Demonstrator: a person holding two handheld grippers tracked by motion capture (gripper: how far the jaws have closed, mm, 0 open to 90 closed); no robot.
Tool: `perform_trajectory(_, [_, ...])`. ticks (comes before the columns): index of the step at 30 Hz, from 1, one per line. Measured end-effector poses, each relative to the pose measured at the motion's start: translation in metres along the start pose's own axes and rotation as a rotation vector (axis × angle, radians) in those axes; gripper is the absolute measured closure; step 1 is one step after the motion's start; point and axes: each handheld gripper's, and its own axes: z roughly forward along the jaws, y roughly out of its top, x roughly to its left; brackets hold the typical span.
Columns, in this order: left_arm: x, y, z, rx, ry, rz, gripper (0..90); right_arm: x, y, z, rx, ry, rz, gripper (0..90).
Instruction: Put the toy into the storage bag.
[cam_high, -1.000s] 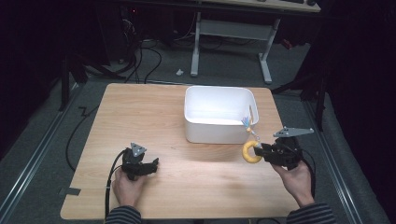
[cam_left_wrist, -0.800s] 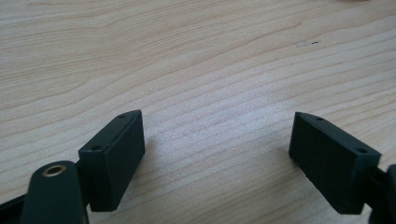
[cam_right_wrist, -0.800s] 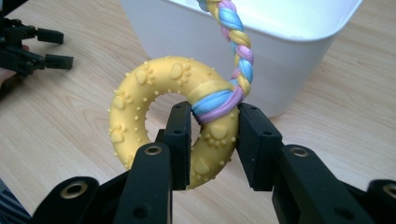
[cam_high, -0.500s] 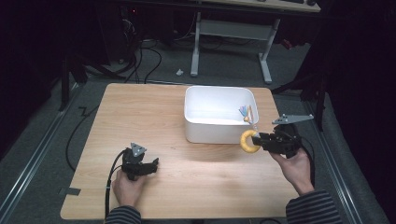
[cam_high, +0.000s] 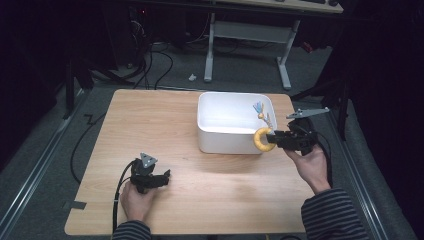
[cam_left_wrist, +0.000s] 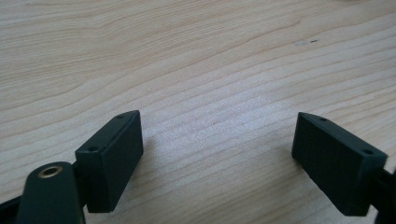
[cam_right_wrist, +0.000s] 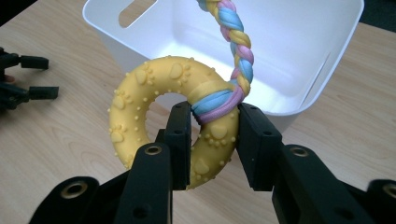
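While the right claw (cam_right_wrist: 208, 140) pinches the nubby, rubbery-looking yellow ring toy (cam_right_wrist: 161, 116) beside its limp braided rope (cam_right_wrist: 233, 44) at the white bin's (cam_high: 215, 135) near-right corner, the left claw (cam_left_wrist: 219, 158) rests wide open and empty on the desk (cam_high: 150, 125).

On the table (cam_high: 200, 125) the tub (cam_high: 232, 122) stood toward the far right, with bare board to its left and in front of it. My right gripper (cam_right_wrist: 212, 135) hung just beside the tub's near right corner, above the tabletop, with the ring toy (cam_right_wrist: 163, 116) pinched between its jaws on the tub's side. The toy's braided rope (cam_right_wrist: 233, 51) ran up from the ring and over the tub's rim, above its inside. My left gripper (cam_high: 160, 177) rested on the table near the front edge, left of the tub and well apart from it, jaws spread over bare wood. Beyond the table's far edge stood a desk frame (cam_high: 247, 37) on the floor.
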Motion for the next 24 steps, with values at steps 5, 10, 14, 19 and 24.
perform_trajectory(5, [0.000, 0.000, 0.000, 0.000, -0.001, 0.000, 16.2, 0.002, 0.006, 0.005, -0.013, -0.024, -0.003, 67.4])
perform_trajectory(10, [0.000, 0.000, 0.000, 0.001, -0.002, 0.001, 16.2, -0.002, 0.016, 0.012, -0.008, -0.024, 0.022, 67.5])
perform_trajectory(14, [0.000, 0.000, 0.000, 0.001, -0.002, 0.001, 16.2, -0.006, 0.023, 0.016, -0.006, -0.014, 0.036, 67.5])
perform_trajectory(19, [0.000, 0.000, 0.000, 0.001, -0.003, 0.001, 16.2, -0.008, 0.030, 0.022, 0.001, -0.017, 0.046, 67.5])
perform_trajectory(24, [0.000, 0.000, 0.000, 0.001, -0.003, 0.001, 16.2, -0.008, 0.038, 0.028, 0.005, -0.025, 0.030, 67.4])
